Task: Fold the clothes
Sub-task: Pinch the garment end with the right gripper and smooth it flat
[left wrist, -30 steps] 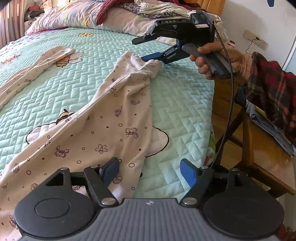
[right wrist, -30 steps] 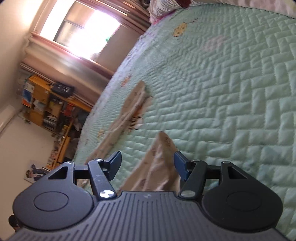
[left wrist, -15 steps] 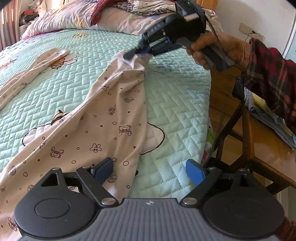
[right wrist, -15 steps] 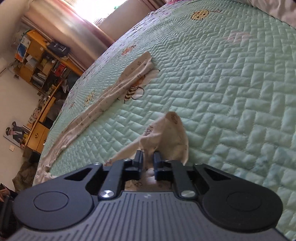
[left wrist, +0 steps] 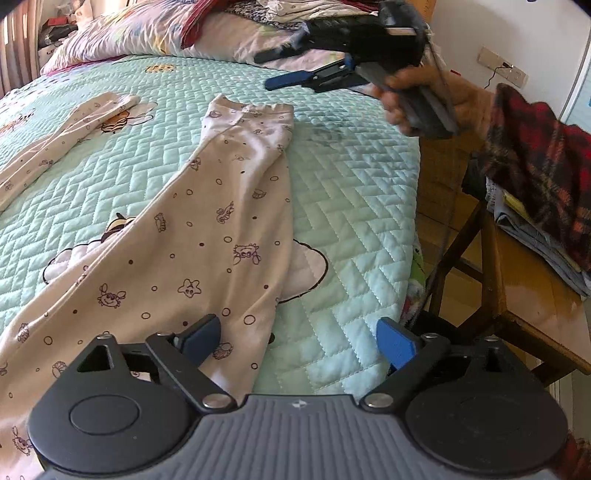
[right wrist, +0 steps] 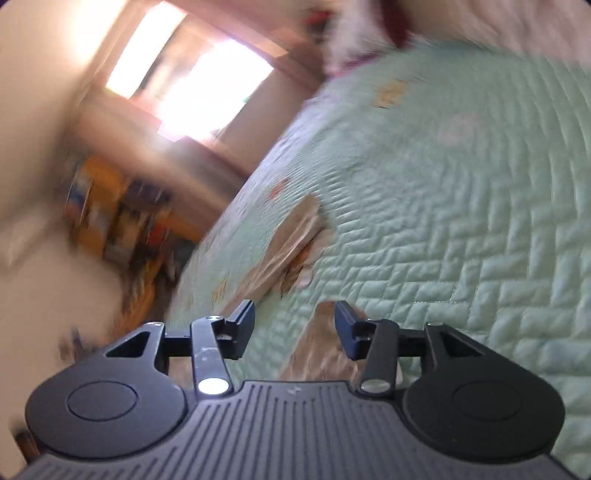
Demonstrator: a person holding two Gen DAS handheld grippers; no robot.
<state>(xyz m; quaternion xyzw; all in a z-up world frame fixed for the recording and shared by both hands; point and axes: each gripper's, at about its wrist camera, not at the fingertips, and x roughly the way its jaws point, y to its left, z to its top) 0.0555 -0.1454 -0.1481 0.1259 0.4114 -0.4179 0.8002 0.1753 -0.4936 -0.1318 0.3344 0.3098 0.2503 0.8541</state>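
**Ana:** Pyjama trousers (left wrist: 207, 229) lay spread on the bed's mint quilt (left wrist: 351, 192), didn't they?

**Ben:** Yes. One leg ran from the near left corner up toward the middle of the bed, its cuffed end flat on the quilt. The other leg (left wrist: 70, 129) stretched off to the far left, well apart from the first. Pillows (left wrist: 155, 33) and heaped clothes sat at the head of the bed, and a wooden chair (left wrist: 517, 295) stood beside the bed on the right.

**Ana:** And the right tool (left wrist: 291, 70)?

**Ben:** A hand (left wrist: 424, 99) in a red plaid sleeve (left wrist: 543, 162) held it above the quilt, just past the cuffed end and not touching the cloth. Its fingers stood apart with nothing between them. Its own view was badly blurred, though the gap still showed.

**Ana:** The left tool (left wrist: 299, 336)?

**Ben:** Spread wide, empty, low over the near edge of the bed. Its left finger (left wrist: 201, 334) hung over the trouser fabric; its right finger (left wrist: 395, 343) hung over the quilt's edge.
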